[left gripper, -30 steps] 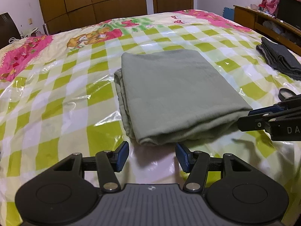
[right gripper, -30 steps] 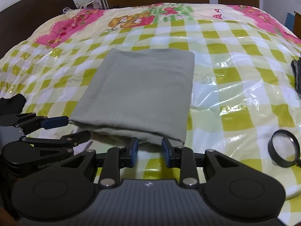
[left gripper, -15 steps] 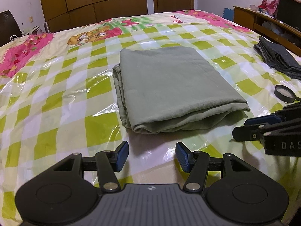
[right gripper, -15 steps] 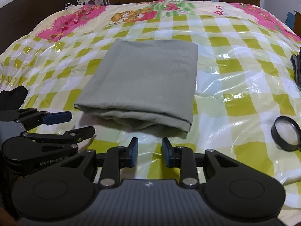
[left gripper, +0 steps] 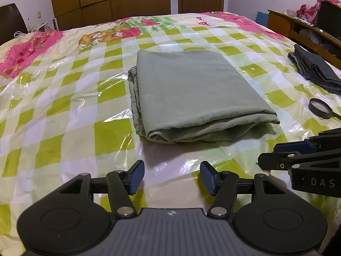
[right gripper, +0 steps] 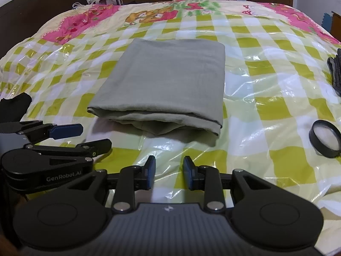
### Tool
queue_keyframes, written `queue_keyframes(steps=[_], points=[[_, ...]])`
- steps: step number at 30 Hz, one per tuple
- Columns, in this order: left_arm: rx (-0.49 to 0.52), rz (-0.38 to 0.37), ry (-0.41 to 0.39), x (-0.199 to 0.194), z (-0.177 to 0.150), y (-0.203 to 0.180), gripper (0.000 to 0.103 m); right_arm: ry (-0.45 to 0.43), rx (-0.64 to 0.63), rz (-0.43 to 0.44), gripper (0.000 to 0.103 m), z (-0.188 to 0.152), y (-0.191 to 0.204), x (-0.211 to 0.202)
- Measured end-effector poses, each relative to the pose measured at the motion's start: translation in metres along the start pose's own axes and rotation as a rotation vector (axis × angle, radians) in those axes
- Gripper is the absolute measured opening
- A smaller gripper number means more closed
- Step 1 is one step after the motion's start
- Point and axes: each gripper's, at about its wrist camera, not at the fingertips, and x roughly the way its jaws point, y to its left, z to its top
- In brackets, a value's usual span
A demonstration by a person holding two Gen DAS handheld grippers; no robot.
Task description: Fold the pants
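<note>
Now folded pants (left gripper: 196,93) w/ near edge clear, both grippers' jaws released, empty.

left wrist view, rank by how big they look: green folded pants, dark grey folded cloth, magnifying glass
1. green folded pants
2. dark grey folded cloth, though the frame edge cuts it off
3. magnifying glass
</note>
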Motion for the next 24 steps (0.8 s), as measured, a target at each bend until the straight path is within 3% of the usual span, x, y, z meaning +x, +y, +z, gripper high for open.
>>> queue_keyframes(steps=[24], points=[[-0.029,0.001,-0.011,-0.0024,-0.0025,-0.0033,0.076,-0.016,-0.018,-0.035,0.032,-0.0017,0.0070,-0.0036]])
